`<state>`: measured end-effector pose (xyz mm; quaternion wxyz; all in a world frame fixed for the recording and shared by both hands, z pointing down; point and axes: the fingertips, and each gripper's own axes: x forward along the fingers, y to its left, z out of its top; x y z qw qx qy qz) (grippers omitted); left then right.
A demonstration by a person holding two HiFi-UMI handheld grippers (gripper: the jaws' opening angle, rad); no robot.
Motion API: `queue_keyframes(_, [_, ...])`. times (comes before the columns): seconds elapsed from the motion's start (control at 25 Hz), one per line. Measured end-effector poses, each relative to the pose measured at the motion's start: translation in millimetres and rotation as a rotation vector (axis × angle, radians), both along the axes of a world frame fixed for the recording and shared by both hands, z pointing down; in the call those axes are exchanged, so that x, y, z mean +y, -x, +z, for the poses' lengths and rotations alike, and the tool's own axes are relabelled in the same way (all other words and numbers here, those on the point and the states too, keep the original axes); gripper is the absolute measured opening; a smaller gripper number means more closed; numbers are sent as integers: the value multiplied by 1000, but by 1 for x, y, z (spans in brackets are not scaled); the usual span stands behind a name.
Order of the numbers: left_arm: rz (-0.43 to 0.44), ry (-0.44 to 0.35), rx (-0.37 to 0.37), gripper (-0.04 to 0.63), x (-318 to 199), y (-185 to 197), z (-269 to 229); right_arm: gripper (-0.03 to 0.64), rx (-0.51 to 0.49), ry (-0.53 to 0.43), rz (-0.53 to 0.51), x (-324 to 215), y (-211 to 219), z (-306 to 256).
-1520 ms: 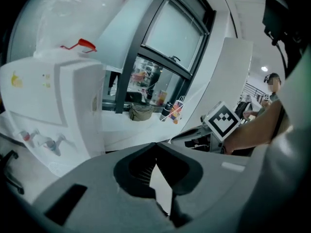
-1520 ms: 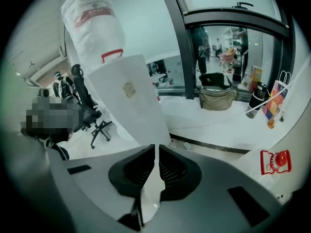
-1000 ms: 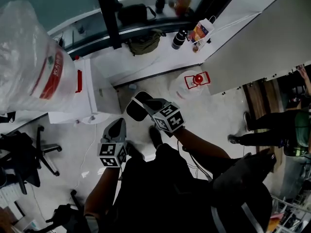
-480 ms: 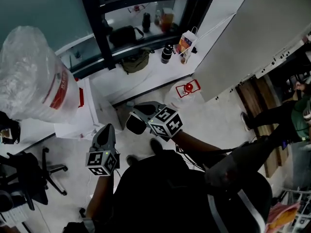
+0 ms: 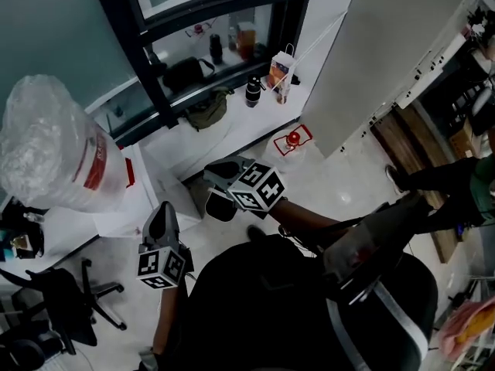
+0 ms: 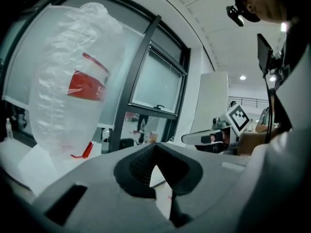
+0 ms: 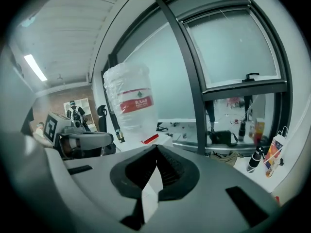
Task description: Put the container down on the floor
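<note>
Container (image 5: 52, 151): big plastic-wrapped jug with a red label, sitting upright on the white stand (image 5: 143, 195), well up off the floor (image 5: 340, 188).
Left gripper (image 5: 164, 216): fingers closed together, nothing between them, up in the air and apart from the container.
Right gripper (image 5: 224, 173): fingers pressed shut as well, empty, hovering just right of the stand.

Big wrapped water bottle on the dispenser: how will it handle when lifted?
The water bottle is large, likely heavy if full; fill not visible. Its loose plastic wrap probably slips under a grip. Tall atop the dispenser, so may tip if pushed high.
</note>
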<state>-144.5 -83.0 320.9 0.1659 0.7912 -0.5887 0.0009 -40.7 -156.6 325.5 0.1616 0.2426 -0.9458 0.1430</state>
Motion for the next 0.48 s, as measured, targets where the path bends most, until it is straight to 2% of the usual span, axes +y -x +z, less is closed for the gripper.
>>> queue_keyframes(0.24, [-23, -59, -30, 9, -6, 5, -23, 8, -26, -45, 21, -3, -11, -28])
queue_keyframes(0.48, [-39, -73, -48, 9, -6, 7, -35, 8, -48, -50, 42, -9, -12, -34])
